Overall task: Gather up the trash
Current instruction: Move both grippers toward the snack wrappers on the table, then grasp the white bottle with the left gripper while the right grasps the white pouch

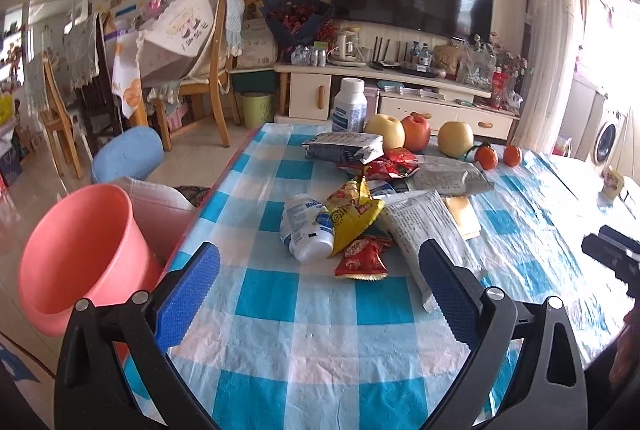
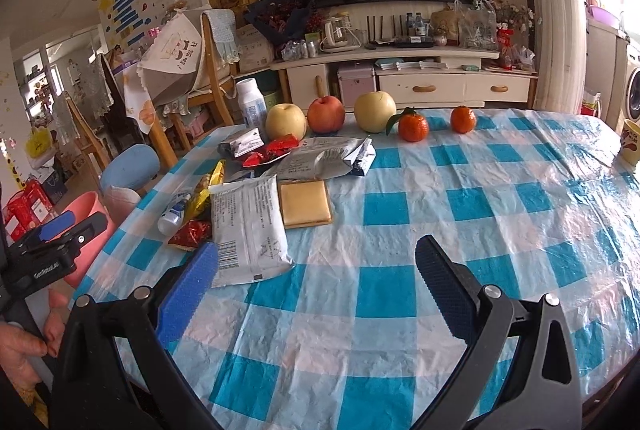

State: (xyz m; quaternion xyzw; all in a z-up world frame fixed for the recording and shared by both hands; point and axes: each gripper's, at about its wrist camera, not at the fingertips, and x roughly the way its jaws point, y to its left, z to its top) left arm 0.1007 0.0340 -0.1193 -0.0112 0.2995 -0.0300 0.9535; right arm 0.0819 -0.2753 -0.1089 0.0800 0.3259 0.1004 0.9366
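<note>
A heap of trash lies on the blue-checked tablecloth [image 1: 280, 330]: a white bottle on its side [image 1: 306, 228], a yellow wrapper [image 1: 352, 214], a small red wrapper [image 1: 362, 260], silver-grey bags [image 1: 420, 226] and red wrappers [image 1: 390, 162]. A pink bin [image 1: 80, 250] stands at the table's left edge. My left gripper [image 1: 320, 262] is open and empty, just short of the bottle and the red wrapper. My right gripper [image 2: 318, 262] is open and empty over bare cloth, right of a grey bag [image 2: 250, 226]. The heap also shows in the right wrist view, with the bin [image 2: 94, 214] behind the left gripper.
Apples [image 2: 326, 114], pears, two tangerines [image 2: 414, 128] and an upright white bottle [image 2: 250, 104] stand along the table's far edge. A yellow pad [image 2: 306, 202] lies beside the bags. A yellow cup [image 2: 632, 142] is at the right. Chairs and a blue stool [image 1: 128, 154] stand left.
</note>
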